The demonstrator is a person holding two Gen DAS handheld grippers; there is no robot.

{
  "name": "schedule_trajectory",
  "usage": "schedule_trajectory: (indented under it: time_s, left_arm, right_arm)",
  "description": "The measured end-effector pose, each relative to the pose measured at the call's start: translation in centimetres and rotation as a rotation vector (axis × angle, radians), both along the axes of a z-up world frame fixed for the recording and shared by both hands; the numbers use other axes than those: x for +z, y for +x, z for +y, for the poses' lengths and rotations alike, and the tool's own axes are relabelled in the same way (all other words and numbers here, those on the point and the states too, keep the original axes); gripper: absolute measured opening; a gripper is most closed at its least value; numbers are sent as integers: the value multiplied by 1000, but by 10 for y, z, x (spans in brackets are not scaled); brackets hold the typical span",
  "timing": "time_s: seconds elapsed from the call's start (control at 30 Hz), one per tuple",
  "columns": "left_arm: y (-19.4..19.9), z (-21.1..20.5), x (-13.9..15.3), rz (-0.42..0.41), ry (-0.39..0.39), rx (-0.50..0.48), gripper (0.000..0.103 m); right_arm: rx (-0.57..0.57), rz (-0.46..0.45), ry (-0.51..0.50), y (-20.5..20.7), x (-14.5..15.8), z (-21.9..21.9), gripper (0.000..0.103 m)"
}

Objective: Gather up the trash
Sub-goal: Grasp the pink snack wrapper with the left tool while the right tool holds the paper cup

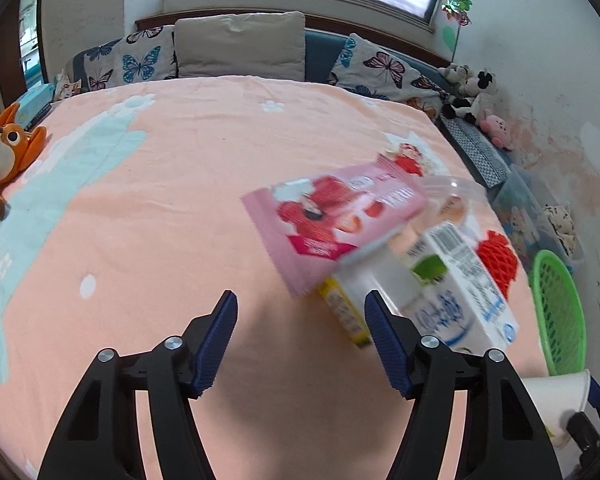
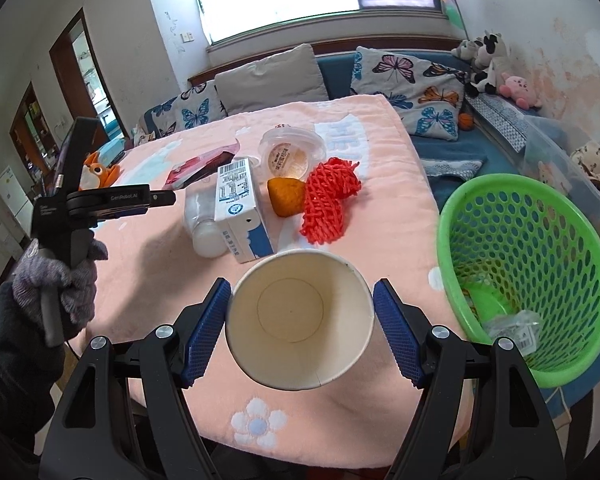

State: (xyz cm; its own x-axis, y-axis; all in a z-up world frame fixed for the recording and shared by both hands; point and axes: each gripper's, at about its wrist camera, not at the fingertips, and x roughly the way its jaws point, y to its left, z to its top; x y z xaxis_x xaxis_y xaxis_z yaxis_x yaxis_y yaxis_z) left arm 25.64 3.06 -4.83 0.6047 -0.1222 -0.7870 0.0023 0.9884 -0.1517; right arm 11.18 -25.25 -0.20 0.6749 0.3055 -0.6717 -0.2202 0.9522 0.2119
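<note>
lettering "genrobot.ai" reads along the left gripper (image 2: pixel 162 199), seen side-on from the right wrist view. left gripper (image 1: pixel 300 312) fingers spread wide, nothing between them, over bare pink blanket (image 1: pixel 180 184). right gripper (image 2: pixel 302 300) grasps a white paper cup (image 2: pixel 300 316), mouth facing the camera, empty inside. milk carton (image 2: pixel 240 208) shows a barcode and blue print, too small to read. pink snack wrapper (image 1: pixel 332 216) is blurred. clear lidded tub (image 2: pixel 292 152) has a label, illegible. red foam net (image 2: pixel 328 200) lies beside an orange lump (image 2: pixel 286 196). green basket (image 2: pixel 540 216) sits at the blanket's right edge, its far side cut off.
</note>
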Motion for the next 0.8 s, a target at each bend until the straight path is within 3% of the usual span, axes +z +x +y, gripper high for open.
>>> schedule_trajectory:
  time_s: [0.07,0.33,0.4,0.47,0.6,0.8]
  left_arm:
    - [6,7,-3,9,4,3,60]
    - [10,19,-1,9,-105,-37,60]
    - [11,15,4,-8,-72,-52,63]
    - [14,8,10,-36,-12,-96,76]
    - [22,-6,21,-67,75,-208,88]
    - [53,-19,25,-49,168,-341,92]
  right_arm:
    - [-2,1,3,2,0,0,73]
    - [-2,1,3,7,1,1,73]
    - [1,1,2,8,2,1,73]
    - [2,2,0,9,2,1,73]
    - [-2,7,4,11,3,0,73]
    - [-3,9,-9,15,7,-3,73]
